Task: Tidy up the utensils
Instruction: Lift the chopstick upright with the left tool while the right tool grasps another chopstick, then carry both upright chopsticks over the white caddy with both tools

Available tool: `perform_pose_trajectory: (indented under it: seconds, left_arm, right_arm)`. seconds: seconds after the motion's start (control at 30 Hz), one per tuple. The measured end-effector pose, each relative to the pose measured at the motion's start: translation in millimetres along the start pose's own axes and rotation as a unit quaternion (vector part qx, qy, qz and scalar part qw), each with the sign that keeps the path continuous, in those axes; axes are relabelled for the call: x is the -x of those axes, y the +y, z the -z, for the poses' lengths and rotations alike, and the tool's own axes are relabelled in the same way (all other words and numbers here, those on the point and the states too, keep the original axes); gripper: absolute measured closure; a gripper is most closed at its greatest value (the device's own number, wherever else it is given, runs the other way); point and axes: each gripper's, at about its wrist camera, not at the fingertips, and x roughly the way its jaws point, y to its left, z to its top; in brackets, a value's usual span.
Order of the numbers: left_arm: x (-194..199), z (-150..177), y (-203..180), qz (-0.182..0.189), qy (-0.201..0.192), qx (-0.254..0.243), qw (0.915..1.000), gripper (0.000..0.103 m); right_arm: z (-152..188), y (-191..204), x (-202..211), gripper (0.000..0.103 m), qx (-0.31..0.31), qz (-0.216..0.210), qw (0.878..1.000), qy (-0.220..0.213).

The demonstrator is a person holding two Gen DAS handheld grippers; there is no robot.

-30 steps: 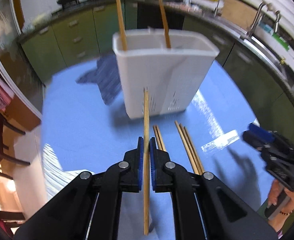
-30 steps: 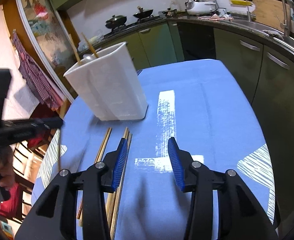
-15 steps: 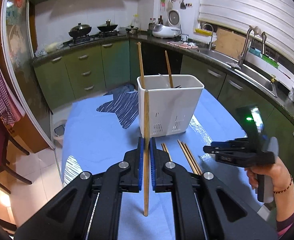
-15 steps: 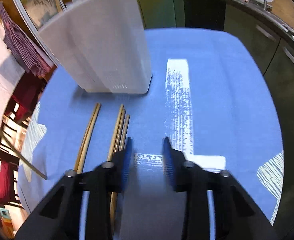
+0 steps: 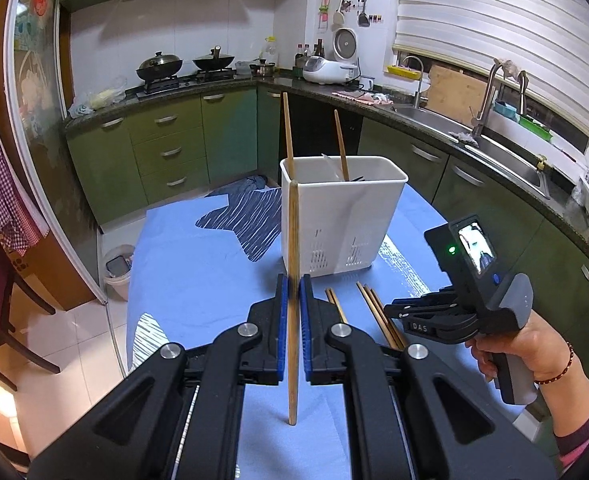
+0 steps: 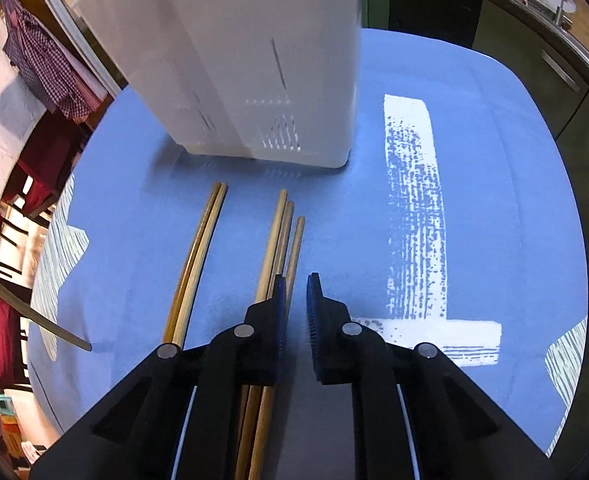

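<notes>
The only legible lettering is "DAS", in pale capitals on the black body of the right gripper (image 5: pixel 390 312) (seen from the left wrist view). The small screen on the back of that gripper shows a picture, but nothing on it can be read.

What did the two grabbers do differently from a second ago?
The right gripper dipped toward the loose chopsticks on the table, its fingers closing around the rightmost one. The left gripper pulled back from the white holder. It still clamps its single chopstick; the holder hasn't moved.
</notes>
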Motion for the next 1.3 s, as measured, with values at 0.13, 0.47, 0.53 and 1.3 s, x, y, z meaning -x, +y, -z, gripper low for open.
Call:
perform_pose_trajectory:
  seconds: [0.13,0.47,0.53,1.3]
  left_arm:
    - [1.3,1.0,-0.1,-0.001,-0.002,-0.002,1.0,0.097]
    - [2.5,0.6,2.7,0.003,0.0,-0.007,1.0,0.097]
    - [1.9,0.3,2.4,0.003,0.0,-0.008,1.0,0.097]
    - [21.0,-11.1,-7.8,-0.001,-0.017,-0.024,0.9996,0.097]
  right_arm:
    - [-3.1,5.9,-2.6,0.091,0.007,0.009,1.0,0.007]
    - [-8.7,16.3,-1.0,0.097,0.018,0.03,0.999,-0.009]
    - [-6.6,14.0,12.4,0.097,0.012,0.016,0.999,-0.025]
    - [50.8,-2.2,184.4,0.097,0.008,-0.051,0.973,-0.223]
